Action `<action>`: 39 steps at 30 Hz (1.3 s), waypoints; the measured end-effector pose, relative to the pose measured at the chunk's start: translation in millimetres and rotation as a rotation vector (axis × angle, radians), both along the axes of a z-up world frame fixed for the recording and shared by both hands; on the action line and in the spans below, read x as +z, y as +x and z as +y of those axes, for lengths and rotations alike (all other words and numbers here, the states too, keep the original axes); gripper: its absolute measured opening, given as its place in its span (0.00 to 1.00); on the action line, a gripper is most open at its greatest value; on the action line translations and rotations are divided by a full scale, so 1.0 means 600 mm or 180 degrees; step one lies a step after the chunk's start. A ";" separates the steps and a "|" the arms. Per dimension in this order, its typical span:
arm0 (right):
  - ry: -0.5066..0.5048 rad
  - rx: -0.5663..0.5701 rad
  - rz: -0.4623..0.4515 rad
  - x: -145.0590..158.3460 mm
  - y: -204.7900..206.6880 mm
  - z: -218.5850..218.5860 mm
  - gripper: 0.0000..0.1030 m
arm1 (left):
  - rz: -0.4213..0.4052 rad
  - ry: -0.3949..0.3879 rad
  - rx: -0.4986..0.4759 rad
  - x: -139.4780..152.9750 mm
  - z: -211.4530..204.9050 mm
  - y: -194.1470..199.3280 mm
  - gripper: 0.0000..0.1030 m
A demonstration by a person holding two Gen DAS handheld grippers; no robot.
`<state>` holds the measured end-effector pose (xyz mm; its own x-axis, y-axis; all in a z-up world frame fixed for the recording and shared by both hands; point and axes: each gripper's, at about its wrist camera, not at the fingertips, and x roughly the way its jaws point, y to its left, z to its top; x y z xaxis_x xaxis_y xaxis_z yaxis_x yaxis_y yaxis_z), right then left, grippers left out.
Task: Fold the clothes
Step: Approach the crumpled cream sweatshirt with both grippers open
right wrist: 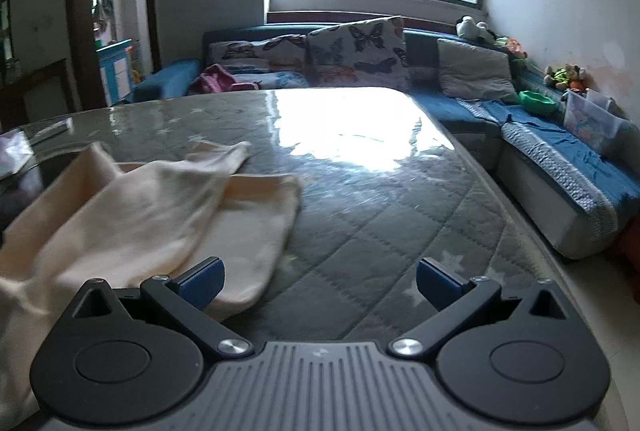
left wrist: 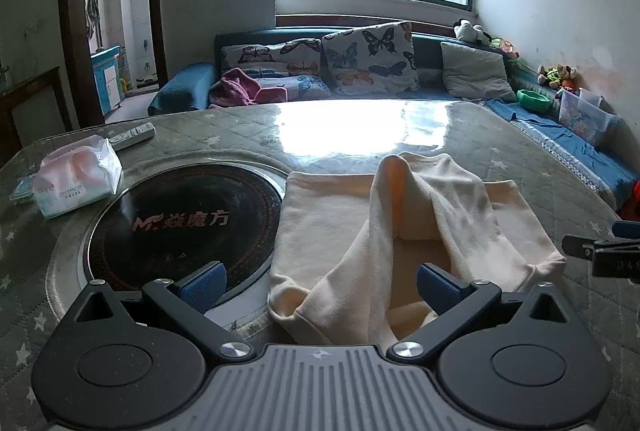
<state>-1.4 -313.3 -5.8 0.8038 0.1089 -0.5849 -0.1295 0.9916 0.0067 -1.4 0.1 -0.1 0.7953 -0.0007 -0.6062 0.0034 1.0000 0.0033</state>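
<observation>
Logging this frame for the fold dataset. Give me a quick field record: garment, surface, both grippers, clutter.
garment: cream garment, lying partly folded, one flap bunched up on top
surface: quilted table under a glossy cover
left gripper: open, over the garment's near edge, holding nothing
right gripper: open, at the garment's right edge, holding nothing
clutter: tissue pack, remote, round black hotplate
</observation>
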 end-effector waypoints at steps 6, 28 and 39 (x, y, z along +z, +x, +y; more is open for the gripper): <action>-0.0257 0.0100 0.0011 0.002 -0.029 0.033 1.00 | 0.0014 0.0011 -0.0021 -0.001 0.001 -0.017 1.00; 0.0015 0.0441 0.0294 0.020 -0.154 0.103 1.00 | 0.0197 0.0025 -0.0092 -0.011 0.007 -0.086 1.00; 0.0002 0.0469 0.0317 0.021 -0.171 0.112 1.00 | 0.0229 0.0031 -0.0100 -0.017 0.003 -0.105 1.00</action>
